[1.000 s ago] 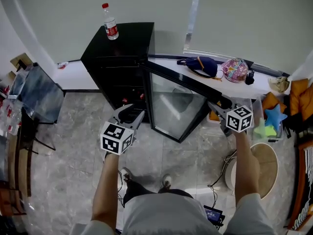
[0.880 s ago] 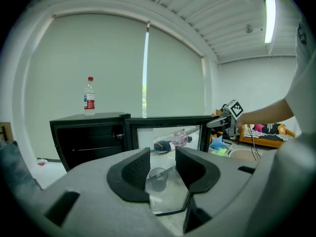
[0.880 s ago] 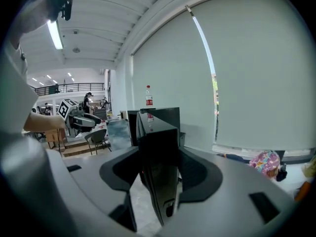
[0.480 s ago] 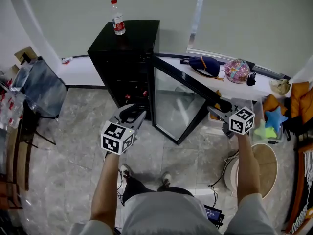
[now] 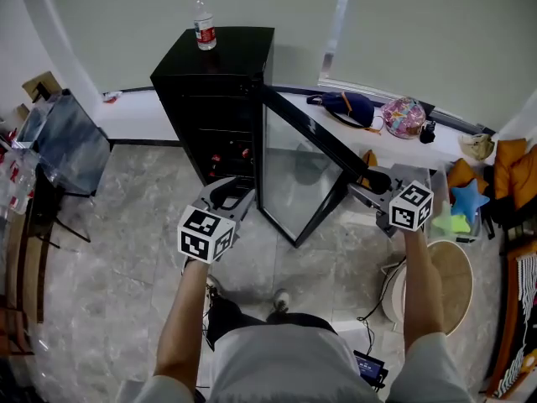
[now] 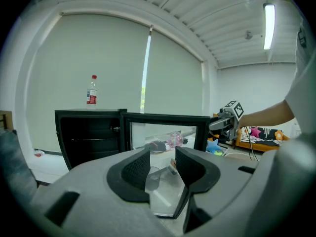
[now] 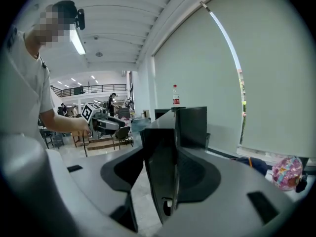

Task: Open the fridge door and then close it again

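Fridge door swung inward, right tongs tightening on it, left tongs ajar (empty)

The left gripper gapes empty; beyond it the fridge stands with glass door open.

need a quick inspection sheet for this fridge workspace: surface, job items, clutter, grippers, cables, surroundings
surface: grey stone-tile floor; the fridge stands on it
job's things: small black fridge; its glass-paned door is swung open
clutter: clear plastic bottle with red cap upright on the fridge top; dark blue bag and pink patterned bag on the white window ledge
grippers: right gripper shut on the door's free edge, jaws have just been closing; left gripper open, nothing between its jaws
cables: dark cables on the floor beside a round tan stool
surroundings: pale roller blinds
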